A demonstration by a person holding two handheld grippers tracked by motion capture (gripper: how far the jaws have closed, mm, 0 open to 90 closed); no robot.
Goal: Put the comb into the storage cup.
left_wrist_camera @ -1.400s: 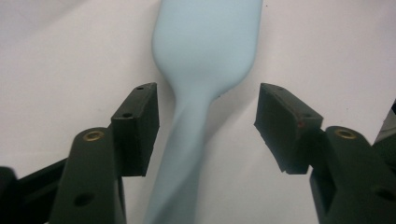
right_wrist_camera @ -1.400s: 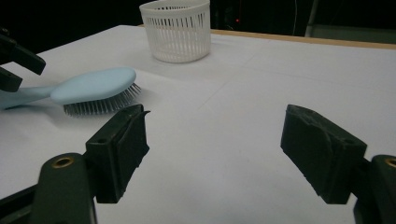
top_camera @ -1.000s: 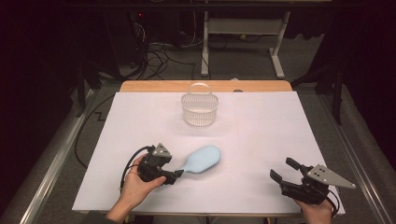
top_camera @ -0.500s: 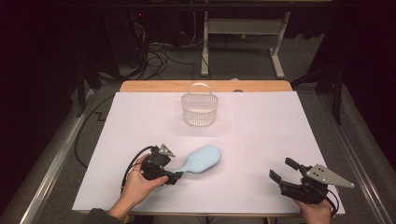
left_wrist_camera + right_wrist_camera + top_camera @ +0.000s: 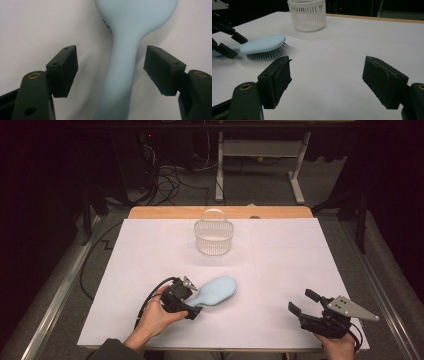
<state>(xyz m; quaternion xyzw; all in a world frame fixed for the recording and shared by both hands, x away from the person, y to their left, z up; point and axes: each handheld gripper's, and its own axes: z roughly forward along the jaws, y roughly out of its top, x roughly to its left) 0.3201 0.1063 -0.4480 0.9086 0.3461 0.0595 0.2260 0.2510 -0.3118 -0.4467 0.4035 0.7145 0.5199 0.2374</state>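
Observation:
A light blue hairbrush (image 5: 218,290) lies bristles down on the white table cover, left of centre, with its handle pointing toward my left hand. My left gripper (image 5: 196,301) is open with a jaw on each side of that handle. In the left gripper view the handle (image 5: 123,65) runs up between the pads (image 5: 63,70), nearer the right one, with a gap on both sides. My right gripper (image 5: 301,301) rests near the front right corner, open with nothing between its jaws (image 5: 327,82). From there the brush (image 5: 262,43) and the left gripper (image 5: 233,44) show at far left.
A white slotted basket (image 5: 214,237) with a raised handle stands at the back centre of the table (image 5: 307,15). The white cover (image 5: 300,255) ends at a wooden strip (image 5: 165,212) at the far edge. The floor behind holds cables and a desk frame.
My left gripper has slid a little to the right and lower, bringing its jaws further along the brush handle. The brush, the basket and my right gripper have stayed put.

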